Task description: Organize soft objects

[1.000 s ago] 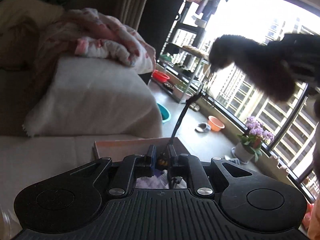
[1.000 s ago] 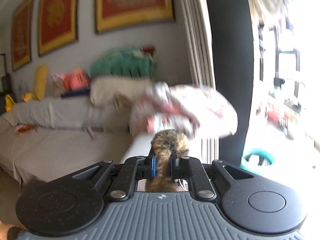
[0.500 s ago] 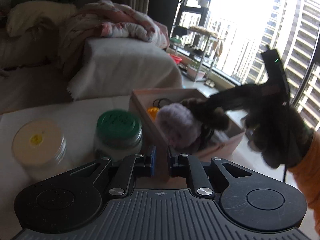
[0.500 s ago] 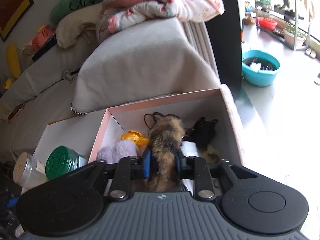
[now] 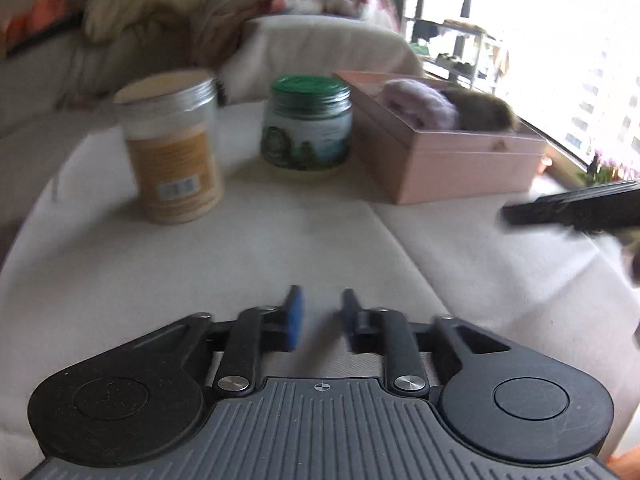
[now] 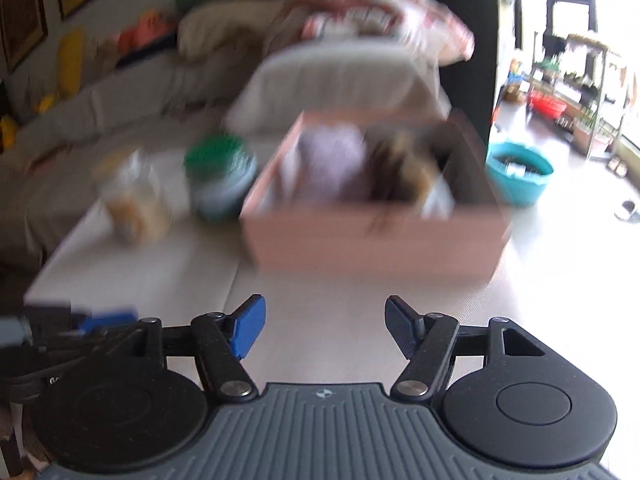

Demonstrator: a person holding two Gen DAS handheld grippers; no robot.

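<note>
A pink box (image 5: 448, 160) (image 6: 372, 236) stands on the white table. A fuzzy lilac soft thing (image 5: 416, 100) (image 6: 332, 160) and a brown furry soft thing (image 5: 480, 110) (image 6: 400, 164) lie inside it. My left gripper (image 5: 319, 316) is slightly open and empty, low over the table, well short of the box. My right gripper (image 6: 324, 330) is wide open and empty, pulled back from the box; it also shows at the right edge of the left wrist view (image 5: 572, 210). Both views are blurred.
A clear jar with a tan label (image 5: 172, 148) (image 6: 132, 200) and a green-lidded jar (image 5: 307, 124) (image 6: 220, 176) stand left of the box. A sofa with pillows and a floral blanket (image 6: 360, 16) is behind. A teal basin (image 6: 520, 172) sits on the floor.
My right gripper let go of the brown furry thing in the box, opened wide and pulled back. My left gripper drew back, dropped lower and opened a little.
</note>
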